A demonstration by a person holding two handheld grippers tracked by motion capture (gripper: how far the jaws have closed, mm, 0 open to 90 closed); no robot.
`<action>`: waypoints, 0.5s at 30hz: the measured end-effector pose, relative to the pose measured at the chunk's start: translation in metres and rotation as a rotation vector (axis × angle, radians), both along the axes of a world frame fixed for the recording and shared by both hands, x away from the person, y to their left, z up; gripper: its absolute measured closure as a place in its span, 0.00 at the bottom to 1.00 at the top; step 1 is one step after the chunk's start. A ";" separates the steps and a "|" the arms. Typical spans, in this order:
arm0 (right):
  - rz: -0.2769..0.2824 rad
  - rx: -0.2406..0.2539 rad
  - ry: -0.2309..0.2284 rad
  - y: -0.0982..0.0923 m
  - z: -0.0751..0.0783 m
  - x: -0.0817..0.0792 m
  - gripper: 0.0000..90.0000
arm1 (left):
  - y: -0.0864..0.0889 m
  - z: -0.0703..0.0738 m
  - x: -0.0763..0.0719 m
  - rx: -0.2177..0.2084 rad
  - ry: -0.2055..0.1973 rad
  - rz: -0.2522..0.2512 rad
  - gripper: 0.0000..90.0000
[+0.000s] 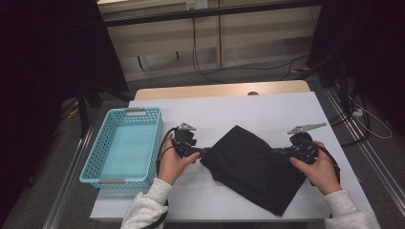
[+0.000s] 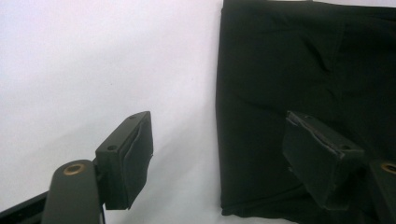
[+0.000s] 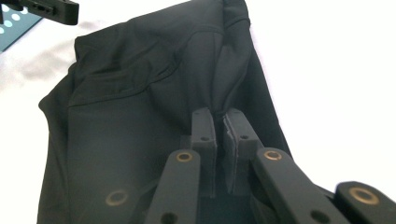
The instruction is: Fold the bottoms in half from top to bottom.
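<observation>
So far: black garment (image 1: 250,164) folded on the table, just right of the blue basket (image 1: 125,145).
Left gripper (image 2: 219,154): released, jaws apart at the garment's edge.
Right gripper (image 3: 220,140): clenched on the fabric.
Left to do: likely another fold, then into the basket.

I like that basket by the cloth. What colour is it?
The basket is light blue, with small holes in its walls. It shows best in the high view.

Looks like a lab recording bay; white-topped table (image 1: 267,107) on bare grey floor (image 1: 229,78); loose cables (image 1: 205,71) along the wall; black curtains (image 1: 52,57) both sides.
</observation>
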State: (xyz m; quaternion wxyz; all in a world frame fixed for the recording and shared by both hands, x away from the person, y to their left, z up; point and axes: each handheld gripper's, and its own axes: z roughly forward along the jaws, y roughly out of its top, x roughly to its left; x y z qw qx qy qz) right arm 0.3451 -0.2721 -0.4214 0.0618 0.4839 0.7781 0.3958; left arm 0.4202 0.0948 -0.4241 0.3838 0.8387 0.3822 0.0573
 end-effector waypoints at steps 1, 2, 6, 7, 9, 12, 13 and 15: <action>0.002 -0.003 0.001 0.000 0.000 0.000 0.93 | -0.001 0.000 0.000 0.002 -0.001 -0.002 0.27; 0.003 -0.003 0.004 -0.001 -0.001 -0.001 0.93 | -0.001 0.000 0.000 0.002 -0.001 -0.002 0.27; 0.004 -0.005 0.005 -0.001 -0.001 -0.003 0.93 | -0.003 0.000 0.001 0.003 -0.002 -0.015 0.27; 0.004 -0.005 0.004 -0.002 -0.001 -0.003 0.93 | -0.004 0.000 0.001 0.005 -0.001 -0.015 0.26; 0.002 -0.006 0.002 -0.003 -0.001 -0.005 0.93 | -0.005 0.000 0.002 0.002 -0.002 -0.017 0.26; 0.001 -0.007 0.000 -0.004 0.000 -0.007 0.93 | -0.007 -0.001 0.002 -0.001 -0.002 -0.015 0.26; 0.001 -0.005 -0.001 -0.004 0.000 -0.007 0.93 | -0.008 -0.001 0.003 -0.003 -0.003 -0.015 0.26; -0.001 -0.004 -0.002 -0.005 0.001 -0.009 0.93 | -0.009 0.000 0.003 -0.003 -0.005 -0.017 0.26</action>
